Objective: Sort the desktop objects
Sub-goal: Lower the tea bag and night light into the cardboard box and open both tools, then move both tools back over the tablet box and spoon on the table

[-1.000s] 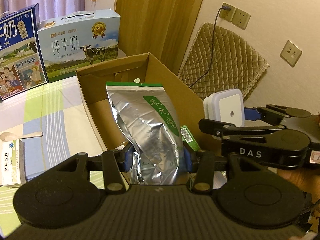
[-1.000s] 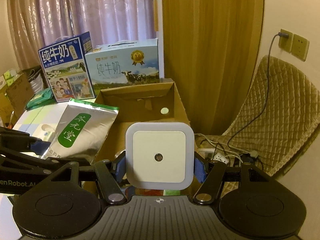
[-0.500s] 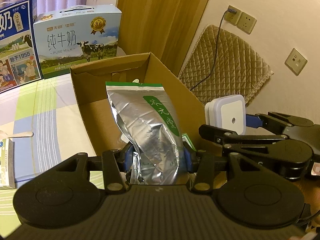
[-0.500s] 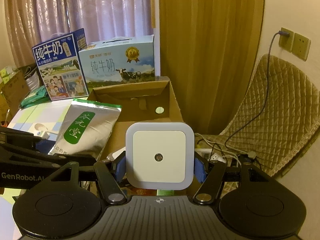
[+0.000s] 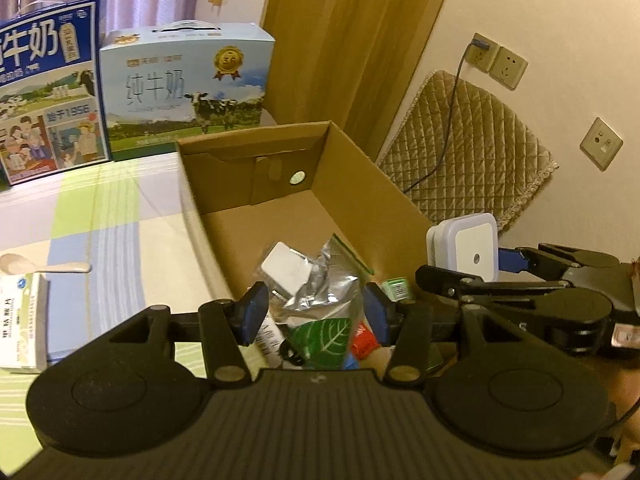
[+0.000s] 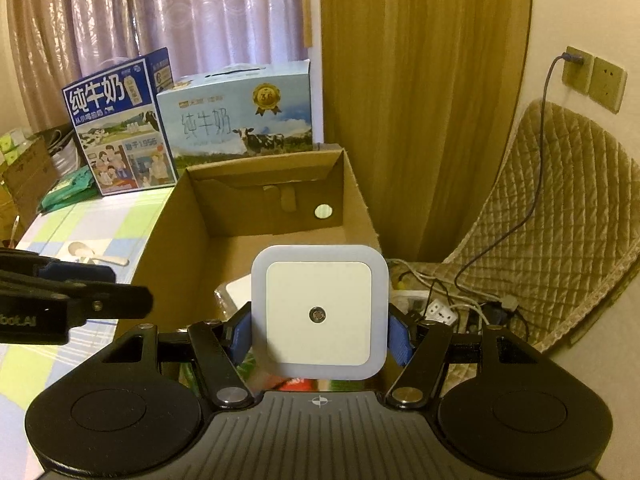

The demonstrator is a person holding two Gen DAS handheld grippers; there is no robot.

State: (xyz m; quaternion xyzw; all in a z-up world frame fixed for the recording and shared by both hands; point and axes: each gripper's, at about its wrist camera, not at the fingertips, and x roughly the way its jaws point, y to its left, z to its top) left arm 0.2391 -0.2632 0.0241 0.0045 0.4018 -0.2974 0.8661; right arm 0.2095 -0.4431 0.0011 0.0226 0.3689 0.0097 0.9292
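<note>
While the left tool [image 5: 314, 312] hangs with its jaws apart over the cardboard box [image 5: 372, 184], the silver pouch [image 5: 324, 292] lies inside among a white adapter [image 5: 286, 270] and small packets. The right tool [image 6: 319, 334] clamps one square night light [image 6: 319, 312] just beside the box's right wall. Two milk cartons [image 5: 184, 92] stand beyond; one spoon [image 5: 44, 266] and a medicine box [image 5: 20, 320] lie on the table [image 5: 120, 232], leaving bare cloth.

A crumpled silver foil pouch [image 5: 328, 284] with a green top edge lies in the open cardboard box [image 5: 372, 184] on other packets, beside a white square adapter [image 5: 286, 270]. A white square night light [image 6: 319, 312] with a small centre sensor stands upright, face-on, above the box's near end.
</note>
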